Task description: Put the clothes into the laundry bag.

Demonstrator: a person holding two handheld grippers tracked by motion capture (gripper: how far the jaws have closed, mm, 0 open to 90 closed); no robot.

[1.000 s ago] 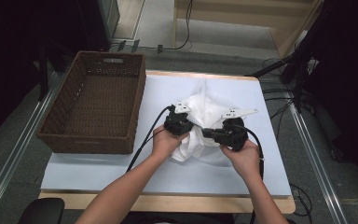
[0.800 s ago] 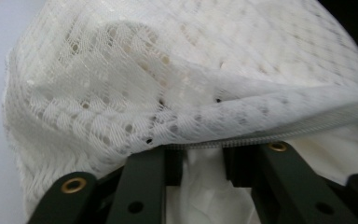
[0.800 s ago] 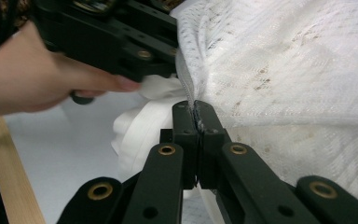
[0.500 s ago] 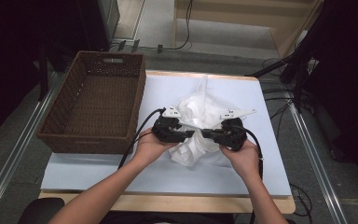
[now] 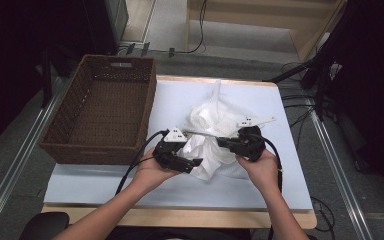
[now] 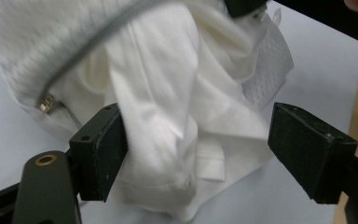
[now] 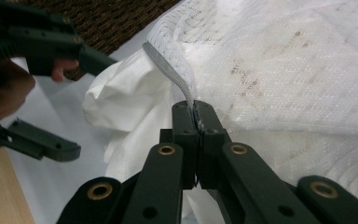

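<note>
Tabletop [image 5: 105, 185]: pale blue sheet over a wooden top, wood edge showing along the near side.

Basket [image 5: 80, 145]: brown wicker, rectangular, at the left of the tabletop, nothing visible inside.

Laundry bag [image 5: 215, 125]: white mesh with a grey zip edge, crumpled in a heap in the middle of the tabletop, just right of the basket, white cloth [image 6: 168, 116] bulging from its near side. One thin strip trails toward the far edge.

Left tongs [image 5: 192, 163]: held in the left hand [image 5: 150, 172] at the heap's near left side. Jaws spread wide, the white cloth lying between them, one pad against a fold; no pinch.

Right tongs [image 7: 197, 122]: held in the right hand [image 5: 262, 167] at the heap's right side. Jaws pressed together on the grey zip edge of the laundry bag, mesh draped just beyond.

Cables: one black lead trails from each tool toward the near edge.
</note>
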